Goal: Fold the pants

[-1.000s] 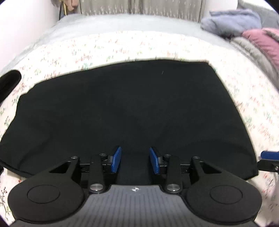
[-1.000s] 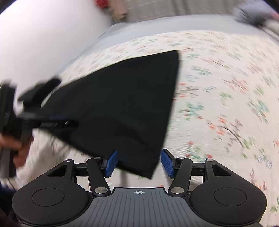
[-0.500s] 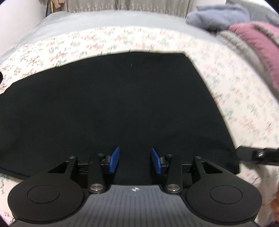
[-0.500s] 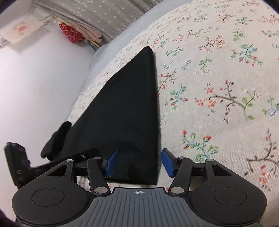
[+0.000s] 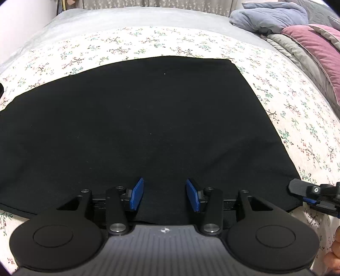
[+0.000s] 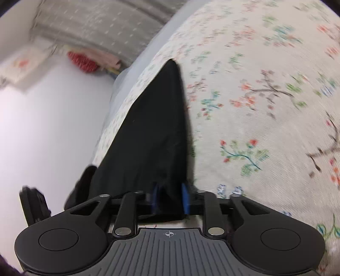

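The black pants point(image 5: 138, 127) lie flat and folded on the floral bedsheet point(image 5: 297, 110). My left gripper point(image 5: 164, 195) is open, its blue pads over the near edge of the pants. My right gripper point(image 6: 170, 198) has its blue pads closed onto the near right corner of the pants point(image 6: 153, 135). The right gripper also shows in the left wrist view point(image 5: 308, 192), at that corner. The left gripper's body shows at the far left of the right wrist view point(image 6: 34, 203).
A pile of grey, blue and pink bedding point(image 5: 297, 31) lies at the back right of the bed. A white wall point(image 6: 42, 127) runs along the bed's left side. A grey curtain point(image 5: 159, 4) hangs behind the bed.
My right gripper has moved in over the pants' near right corner and its pads have closed on the fabric. My left gripper stays open at the near edge.
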A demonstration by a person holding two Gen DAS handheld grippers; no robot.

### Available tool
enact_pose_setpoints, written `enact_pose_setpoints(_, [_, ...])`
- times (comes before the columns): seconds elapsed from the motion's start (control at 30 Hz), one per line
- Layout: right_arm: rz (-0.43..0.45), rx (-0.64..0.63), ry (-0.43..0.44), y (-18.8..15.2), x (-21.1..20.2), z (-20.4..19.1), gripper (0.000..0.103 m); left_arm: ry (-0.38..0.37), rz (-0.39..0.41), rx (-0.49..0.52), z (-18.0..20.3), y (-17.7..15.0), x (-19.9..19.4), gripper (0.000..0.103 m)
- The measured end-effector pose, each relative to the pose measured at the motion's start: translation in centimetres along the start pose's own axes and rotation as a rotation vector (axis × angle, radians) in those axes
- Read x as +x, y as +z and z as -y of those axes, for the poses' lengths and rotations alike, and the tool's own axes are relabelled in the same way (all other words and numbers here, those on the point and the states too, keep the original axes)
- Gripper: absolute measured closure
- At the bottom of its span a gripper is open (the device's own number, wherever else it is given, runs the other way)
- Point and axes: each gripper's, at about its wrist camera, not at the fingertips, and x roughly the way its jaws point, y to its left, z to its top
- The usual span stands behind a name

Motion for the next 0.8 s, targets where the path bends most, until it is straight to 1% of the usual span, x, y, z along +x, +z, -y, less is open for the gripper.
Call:
enact_pose_setpoints(0.07, [0.011,0.025,0.011,0.0,0.0,0.4,0.085,0.006,-0.001,-0.001,0.1,0.3,0.2,0.058])
enact_pose_setpoints(0.13, [0.014,0.039,0.005,0.1,0.3,0.6,0.088,0.015,0.001,0.002,0.4,0.5,0.5,0.056])
enact_pose_setpoints(0.17, [0.012,0.037,0.000,0.1,0.6,0.7,0.088,0.021,0.003,0.005,0.6,0.5,0.6,0.055])
enact_pose_setpoints(0.33, [0.018,-0.030,-0.008,0.4,1.4,0.2,0.088,0.029,0.006,0.001,1.2,0.5,0.9,0.054])
enact_pose_setpoints(0.47, [0.034,-0.030,-0.003,0.0,1.1,-0.1,0.088,0.018,0.003,-0.006,0.9,0.4,0.9,0.054])
enact_pose_setpoints(0.5, [0.047,-0.031,-0.002,-0.1,0.8,-0.3,0.092,0.017,0.001,-0.006,0.7,0.5,0.9,0.054])
enact_pose_setpoints(0.53, [0.066,-0.051,-0.005,-0.2,0.4,-0.7,0.096,0.017,-0.001,-0.009,0.7,0.6,0.8,0.054])
enact_pose_setpoints(0.63, [0.108,-0.166,-0.045,-0.6,0.2,-2.7,0.098,0.018,-0.004,-0.025,0.4,1.2,0.5,0.054])
enact_pose_setpoints(0.7, [0.127,-0.202,-0.070,-0.9,0.1,-3.6,0.098,-0.007,0.027,-0.042,0.3,1.8,-0.1,0.054])
enact_pose_setpoints(0.77, [0.135,-0.199,-0.084,-1.1,0.0,-3.8,0.098,-0.050,0.063,-0.074,0.1,2.6,-0.9,0.053])
enact_pose_setpoints(0.8, [0.136,-0.187,-0.085,-1.1,-0.1,-3.8,0.098,-0.070,0.080,-0.086,0.2,3.0,-1.2,0.052])
